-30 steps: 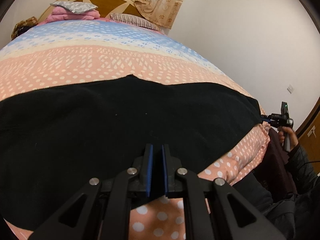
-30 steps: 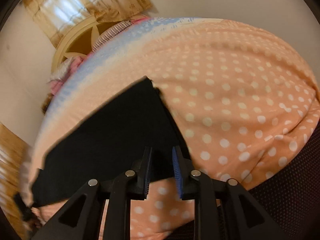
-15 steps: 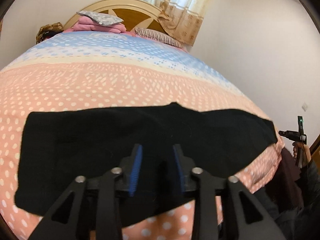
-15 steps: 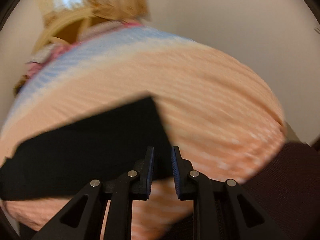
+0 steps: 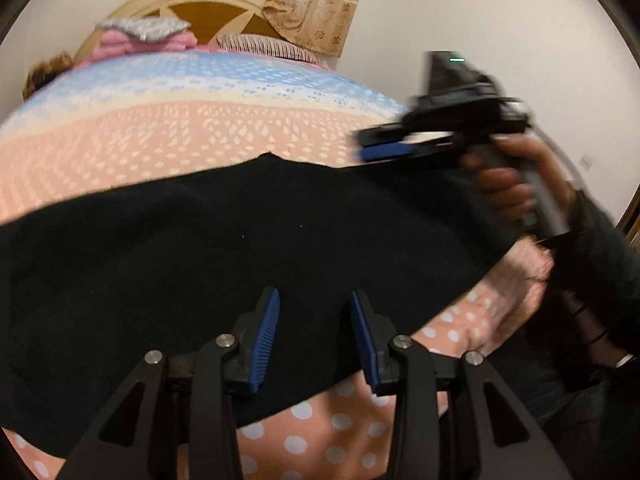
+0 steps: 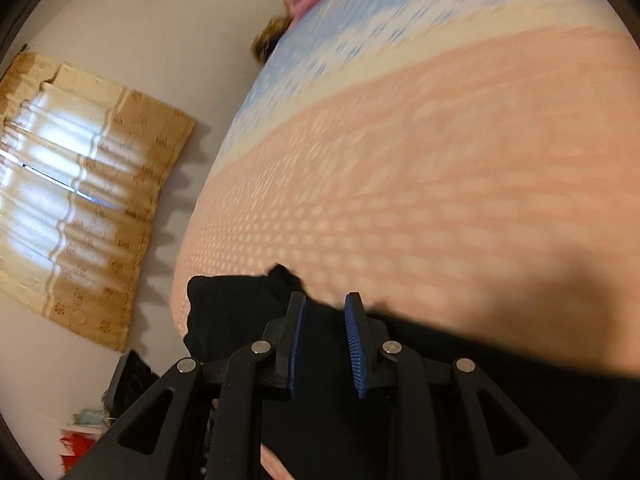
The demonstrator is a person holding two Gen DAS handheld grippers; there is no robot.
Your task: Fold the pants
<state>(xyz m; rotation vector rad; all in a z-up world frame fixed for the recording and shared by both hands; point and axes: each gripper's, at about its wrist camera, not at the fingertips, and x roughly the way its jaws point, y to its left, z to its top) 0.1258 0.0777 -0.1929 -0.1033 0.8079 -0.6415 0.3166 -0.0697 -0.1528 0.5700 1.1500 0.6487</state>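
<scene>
Hovering over the pants (image 5: 256,264): left hand-held gripper (image 5: 316,336), jaws spread wide, nothing between them. The pants lie flat on the bed (image 5: 168,128) as a long black band directly under and ahead of its fingers, the near edge just behind the tips.

Right hand-held gripper (image 6: 325,336) is part open and empty, low over one end of the pants (image 6: 236,312), where the cloth bunches just ahead and to the left of its fingers. From the left wrist view the same tool (image 5: 404,146) sits ahead and to the right, above the far edge; view is blurred.

Handling, by judgement: thin, soft, limp fabric, light, no stiffness, will sag and drag on the bedspread. Best hold looks like the corners or end edge, pinching both layers at once; a mid-panel pinch would likely lift only the top layer. Black on black hides seams, so edges are hard to read.
</scene>
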